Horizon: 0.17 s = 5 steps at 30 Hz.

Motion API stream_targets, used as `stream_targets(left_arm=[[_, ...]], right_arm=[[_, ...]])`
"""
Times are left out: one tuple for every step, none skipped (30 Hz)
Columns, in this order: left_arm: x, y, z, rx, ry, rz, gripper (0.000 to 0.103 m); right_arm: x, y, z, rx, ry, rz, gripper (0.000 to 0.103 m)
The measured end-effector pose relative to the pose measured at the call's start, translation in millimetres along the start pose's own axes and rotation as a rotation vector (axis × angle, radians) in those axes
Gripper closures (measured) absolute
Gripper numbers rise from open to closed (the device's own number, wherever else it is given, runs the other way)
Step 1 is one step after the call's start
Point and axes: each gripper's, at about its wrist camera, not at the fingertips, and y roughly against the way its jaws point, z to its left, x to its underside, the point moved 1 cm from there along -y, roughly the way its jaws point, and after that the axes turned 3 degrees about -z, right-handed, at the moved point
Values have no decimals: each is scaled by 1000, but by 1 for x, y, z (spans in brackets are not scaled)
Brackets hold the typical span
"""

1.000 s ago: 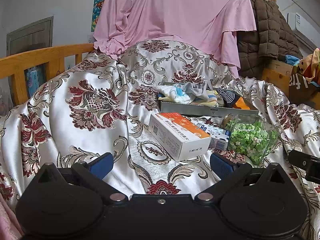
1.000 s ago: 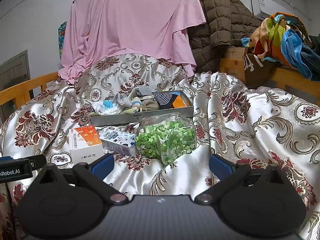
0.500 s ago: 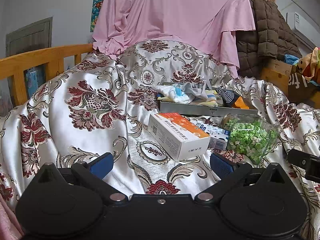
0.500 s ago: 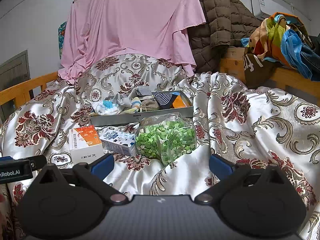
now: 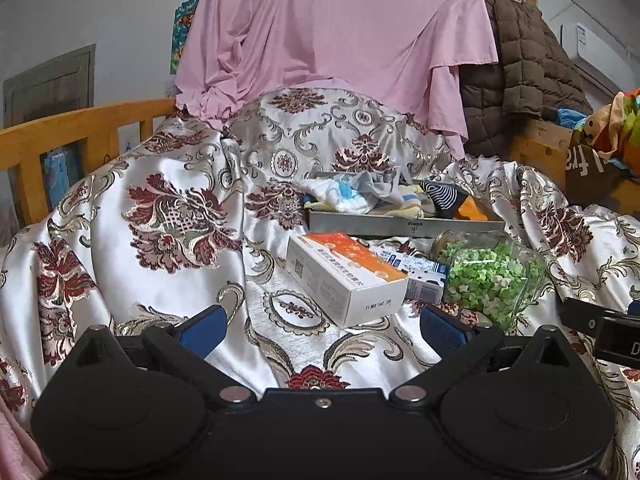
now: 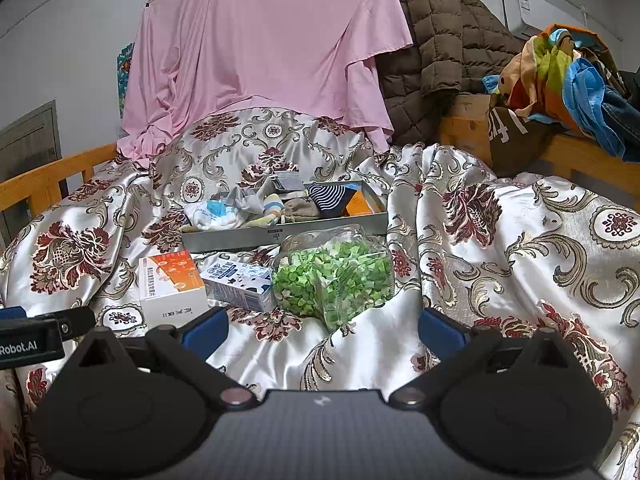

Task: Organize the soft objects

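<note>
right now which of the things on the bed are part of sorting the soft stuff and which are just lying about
Part of the job:
- socks and small cloths heaped together
- grey tray holding them
- left gripper and right gripper, both open and empty

Just lying about:
- orange and white box
- blue and white carton
- clear jar of green bits
- brown quilted jacket

The print on the orange and white box [image 5: 345, 276] and on the blue carton [image 6: 240, 282] is too small to read. The heap of socks [image 6: 256, 204] hides the tray's [image 6: 280, 236] floor, and single pieces cannot be counted. The other gripper's body [image 5: 600, 330] is cut off by the right edge, its label partly lost.
</note>
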Motion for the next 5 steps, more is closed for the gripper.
stream_targets(left_arm=[[0,0,0,3,0,-2,1],[0,1,1,5,0,-3,1],[0,0,0,5,-3,-2,1],[0,0,0,4,-4,0,1],[0,0,0,3,-6,1,1]], right_arm=[[0,0,0,0,0,0,0],[0,0,0,1,0,-1,0],[0,0,0,1,0,-1,0],[0,0,0,1,0,0,0],[0,0,0,1,0,0,0]])
